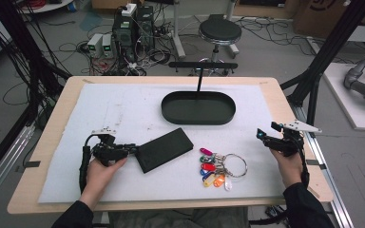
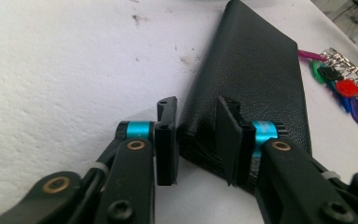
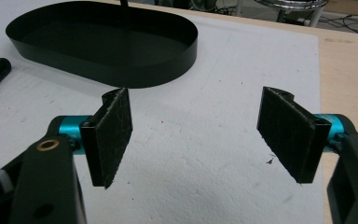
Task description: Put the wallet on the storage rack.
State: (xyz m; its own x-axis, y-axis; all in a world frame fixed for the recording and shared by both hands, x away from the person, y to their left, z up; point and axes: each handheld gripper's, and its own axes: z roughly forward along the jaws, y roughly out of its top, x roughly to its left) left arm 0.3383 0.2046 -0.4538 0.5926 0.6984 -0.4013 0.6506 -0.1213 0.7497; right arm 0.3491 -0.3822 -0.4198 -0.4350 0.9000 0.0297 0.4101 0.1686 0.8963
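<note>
Left gripper view has the left gripper [image 2: 196, 140] with its jaws narrowed around the near corner of the black wallet [image 2: 256, 79], one pad seemingly touching the leather, though whether it truly pinches is hard to tell. The wallet's long axis runs straight away from that gripper toward the oval tray [image 1: 198, 108]. The right gripper [image 3: 200, 135] hangs wide open and empty over the bench [image 1: 123, 109], farther off, beyond the keys [image 1: 216, 168].
</note>
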